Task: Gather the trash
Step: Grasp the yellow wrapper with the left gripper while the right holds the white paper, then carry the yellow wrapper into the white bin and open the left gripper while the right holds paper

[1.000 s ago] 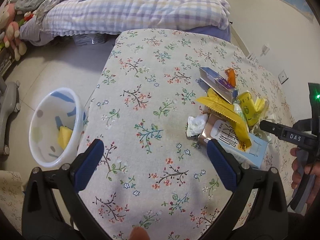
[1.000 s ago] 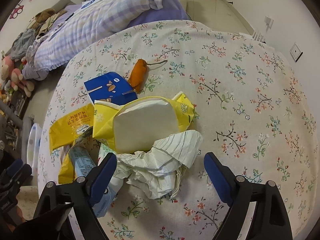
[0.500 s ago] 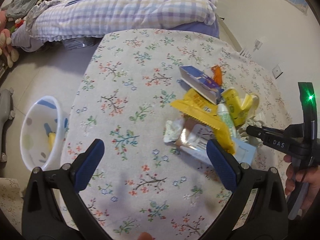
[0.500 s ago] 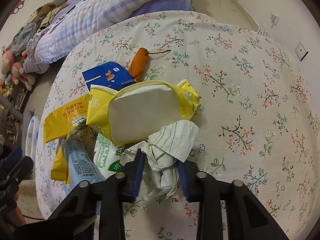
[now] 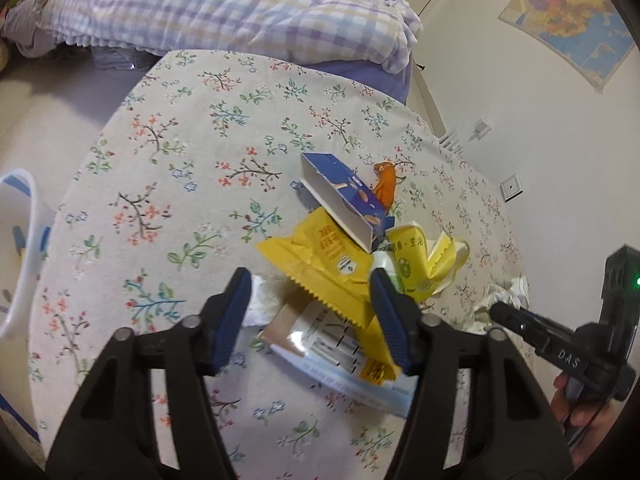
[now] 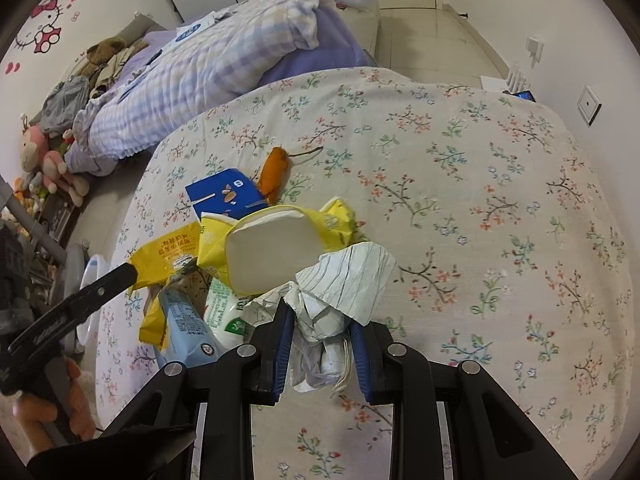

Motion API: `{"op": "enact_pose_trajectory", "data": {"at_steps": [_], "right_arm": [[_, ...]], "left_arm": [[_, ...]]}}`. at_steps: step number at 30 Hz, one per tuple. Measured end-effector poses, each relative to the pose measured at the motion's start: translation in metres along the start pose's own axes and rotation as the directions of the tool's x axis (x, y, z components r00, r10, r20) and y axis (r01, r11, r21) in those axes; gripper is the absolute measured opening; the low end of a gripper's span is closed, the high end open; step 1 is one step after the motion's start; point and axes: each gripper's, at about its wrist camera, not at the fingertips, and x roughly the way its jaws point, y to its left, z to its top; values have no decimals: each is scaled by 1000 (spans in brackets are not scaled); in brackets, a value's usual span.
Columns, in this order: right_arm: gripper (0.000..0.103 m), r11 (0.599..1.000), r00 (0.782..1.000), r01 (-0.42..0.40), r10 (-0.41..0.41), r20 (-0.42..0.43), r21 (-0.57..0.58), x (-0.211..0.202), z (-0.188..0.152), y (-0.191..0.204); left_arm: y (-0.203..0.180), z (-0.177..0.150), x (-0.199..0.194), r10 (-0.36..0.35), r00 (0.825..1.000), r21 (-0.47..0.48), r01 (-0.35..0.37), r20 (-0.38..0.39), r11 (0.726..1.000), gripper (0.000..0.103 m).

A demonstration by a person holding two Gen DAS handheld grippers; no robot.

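Observation:
A pile of trash lies on the floral tablecloth [image 5: 180,184]: a yellow snack bag [image 5: 320,256], a blue box [image 5: 344,204], an orange scrap [image 5: 386,184], a second yellow wrapper [image 5: 416,260] and a light blue and white pack [image 5: 332,356]. My left gripper [image 5: 310,318] is half closed, its fingers on either side of the yellow bag and the pack, not clamped. My right gripper [image 6: 322,344] is shut on crumpled white paper [image 6: 344,284] at the near edge of the pile [image 6: 272,248]. The right gripper also shows in the left wrist view [image 5: 504,312].
A white plastic bin [image 5: 16,248] stands on the floor left of the table. A bed with a checked quilt [image 5: 224,12] lies beyond the table. The wall with a socket [image 5: 512,188] is at the right.
My left gripper has moved right onto the pile and its fingers have narrowed around the yellow bag. My right gripper closed on the crumpled paper and still holds it.

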Motion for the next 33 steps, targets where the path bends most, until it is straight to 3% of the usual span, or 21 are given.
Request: {"op": "enact_pose_trajectory", "data": {"at_steps": [6, 12, 21, 33], "right_arm": [[28, 999, 1000, 12, -12, 10, 31, -11, -4, -24], [28, 998, 999, 12, -14, 30, 55, -23, -7, -41], [28, 998, 998, -10, 5, 66, 67, -35, -4, -43], [28, 998, 996, -46, 44, 83, 30, -32, 2, -9]], "left_arm": [[-7, 1, 14, -27, 1000, -33, 27, -8, 999, 34], [-11, 2, 12, -10, 1000, -36, 11, 21, 999, 17], [-9, 6, -7, 10, 996, -28, -8, 86, 1000, 15], [6, 8, -42, 61, 985, 0, -62, 160, 998, 15]]}}
